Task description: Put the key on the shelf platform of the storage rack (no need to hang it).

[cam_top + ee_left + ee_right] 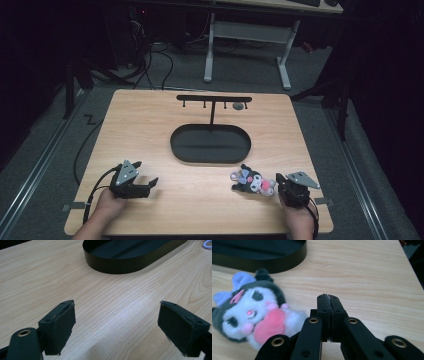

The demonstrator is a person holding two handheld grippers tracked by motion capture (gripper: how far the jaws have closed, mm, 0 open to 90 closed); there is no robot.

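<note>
Plush toy not yet picked up, work barely begun.
Lying on table (200, 195) beside closed, empty right gripper (328, 298), near black tray (210, 145); left gripper (150, 186) spread apart, holding nothing; 0 hooks of stand (214, 98) used.

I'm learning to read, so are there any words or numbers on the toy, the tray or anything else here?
No words or numbers can be read anywhere.
Plush toy: a face, a bow and a pink heart, no writing.
Black tray: plain.
Hook stand: plain.
Table: bare wood grain.
Left gripper and right gripper: no labels visible.
</note>
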